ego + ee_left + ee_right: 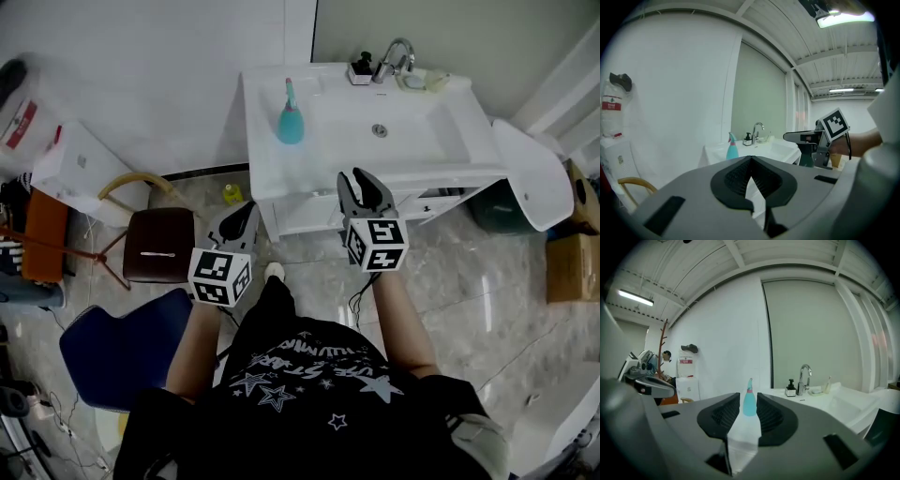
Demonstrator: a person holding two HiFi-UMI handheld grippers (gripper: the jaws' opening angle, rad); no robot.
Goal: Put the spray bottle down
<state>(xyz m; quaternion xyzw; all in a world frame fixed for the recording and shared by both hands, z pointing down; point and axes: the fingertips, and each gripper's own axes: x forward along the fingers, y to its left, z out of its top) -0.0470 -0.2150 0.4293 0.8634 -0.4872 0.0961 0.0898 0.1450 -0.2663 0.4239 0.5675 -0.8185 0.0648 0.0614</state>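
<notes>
both grippers hang short of the vanity top [267,183]. the spray bottle [290,117] stands upright near its left edge, unsupported. left gripper [247,210] is pressed together; right gripper [354,178] is partly spread, holding nothing.

On the tabletop [267,169] the bottle [290,120] stands left of the sink [412,131]. Behind the sink we find the faucet [396,58], a dispenser [360,68] just left of it. Our right claw [352,175] hangs before the tabletop's front edge, our left claw [248,208] further left and nearer us, both well apart from the bottle. A stool [159,246] stands on the floor [487,281] left of the left claw.
</notes>
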